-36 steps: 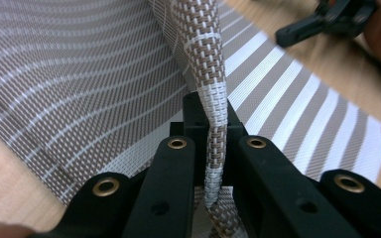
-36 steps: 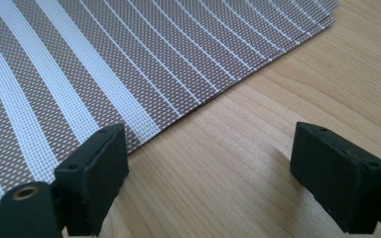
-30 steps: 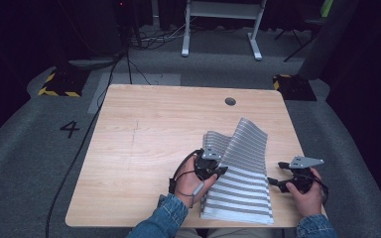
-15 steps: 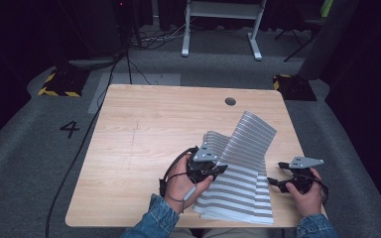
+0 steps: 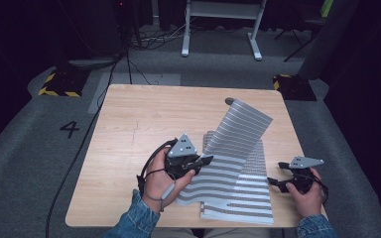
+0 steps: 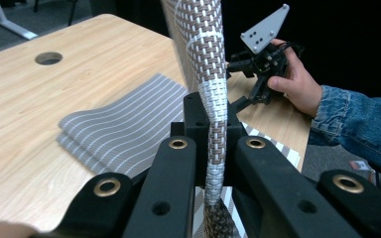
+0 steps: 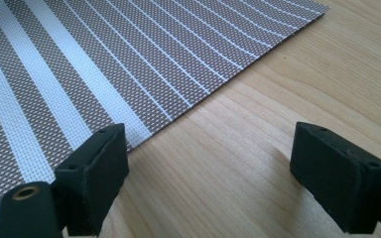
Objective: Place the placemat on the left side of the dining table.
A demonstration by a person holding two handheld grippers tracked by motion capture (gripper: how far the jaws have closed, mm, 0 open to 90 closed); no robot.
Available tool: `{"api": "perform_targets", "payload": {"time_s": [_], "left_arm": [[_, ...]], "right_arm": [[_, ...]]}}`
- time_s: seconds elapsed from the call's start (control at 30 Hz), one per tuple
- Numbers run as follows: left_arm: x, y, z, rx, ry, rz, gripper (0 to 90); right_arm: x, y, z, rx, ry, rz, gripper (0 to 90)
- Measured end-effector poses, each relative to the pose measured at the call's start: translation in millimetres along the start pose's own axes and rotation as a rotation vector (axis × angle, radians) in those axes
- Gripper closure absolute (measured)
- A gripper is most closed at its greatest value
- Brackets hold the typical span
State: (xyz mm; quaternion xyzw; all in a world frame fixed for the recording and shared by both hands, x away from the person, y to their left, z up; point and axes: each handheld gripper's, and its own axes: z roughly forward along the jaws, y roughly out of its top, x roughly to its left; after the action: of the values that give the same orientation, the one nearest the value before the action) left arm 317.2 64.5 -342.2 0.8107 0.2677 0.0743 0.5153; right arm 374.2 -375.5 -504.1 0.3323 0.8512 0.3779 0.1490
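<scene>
Near the counter's point(image 5: 129, 124) right edge, my left tongs point(image 5: 202, 161) pinch the top mat point(image 5: 240, 126) half-lifted; right tongs point(image 5: 274, 181) wide, empty; stack point(image 5: 243, 198) remains.

Your left tongs point(image 5: 206, 160) clamped shut, raised above counter's near half, jaws pointing toward right edge, grey plate on top. Your left hand point(image 5: 159, 174) wraps tongs body from below, wrist bent, denim sleeve entering over near edge. Your right tongs point(image 5: 274, 174) low at near right corner, jaws spread wide, pointing left. Your right hand point(image 5: 305, 191) grips them from behind, denim cuff at near edge.
</scene>
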Motion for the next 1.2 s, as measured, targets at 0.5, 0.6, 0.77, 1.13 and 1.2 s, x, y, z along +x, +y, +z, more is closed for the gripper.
{"api": "perform_targets", "payload": {"time_s": [0.5,0.6,0.77,1.13,1.2], "left_arm": [[31.5,0.6,-31.1,-0.009,0.054,-0.043,88.8],[39.3,-2.2,-37.5,-0.005,0.066,-0.056,88.8],[51.3,-8.7,-46.3,0.045,0.057,-0.082,88.7],[92.1,-34.7,-59.2,0.129,0.136,-0.176,88.7],[99.3,-39.6,-59.8,0.138,0.145,-0.191,88.7]], "right_arm": [[-0.1,0.0,0.0,-0.002,0.000,-0.003,15.3],[-0.2,0.1,-0.3,0.001,-0.001,-0.005,15.3],[0.0,0.1,-0.3,0.003,-0.001,-0.001,15.3],[-0.1,0.2,-0.4,0.002,0.000,-0.002,15.3],[-0.1,0.2,-0.4,0.002,0.000,-0.002,15.3]]}}
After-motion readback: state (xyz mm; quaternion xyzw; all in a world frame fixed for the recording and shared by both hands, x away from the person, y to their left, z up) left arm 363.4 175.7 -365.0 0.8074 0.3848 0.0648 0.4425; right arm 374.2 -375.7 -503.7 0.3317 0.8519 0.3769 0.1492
